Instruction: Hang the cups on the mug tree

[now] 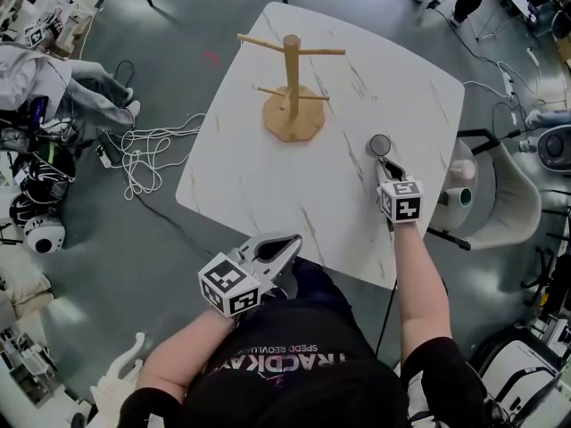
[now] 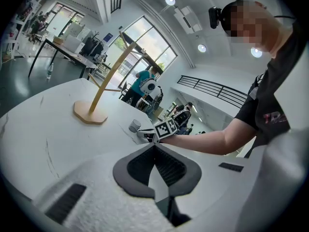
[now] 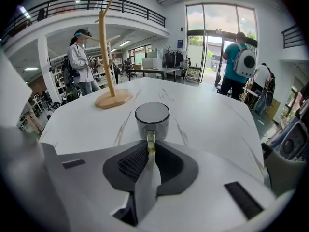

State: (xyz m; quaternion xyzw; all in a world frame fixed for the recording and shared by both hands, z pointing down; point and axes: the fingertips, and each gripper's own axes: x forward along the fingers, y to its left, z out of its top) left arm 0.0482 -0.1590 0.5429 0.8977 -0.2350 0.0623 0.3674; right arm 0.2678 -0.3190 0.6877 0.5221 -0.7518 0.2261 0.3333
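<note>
A wooden mug tree [image 1: 291, 86] with bare pegs stands on the far part of the white marble table [image 1: 268, 176]; it shows too in the left gripper view [image 2: 96, 100] and in the right gripper view [image 3: 108, 76]. A small grey cup [image 1: 381, 144] stands upright on the table's right side. My right gripper [image 1: 389, 169] is shut on the cup's handle [image 3: 151, 141], with the cup [image 3: 152, 120] right ahead of its jaws. My left gripper [image 1: 278, 250] hovers at the table's near edge, shut and holding nothing [image 2: 155, 146].
Cables [image 1: 147, 154] lie on the floor left of the table. A white chair [image 1: 500, 194] with a white cup-like thing [image 1: 457, 196] on it stands at the right. People stand in the room beyond the table.
</note>
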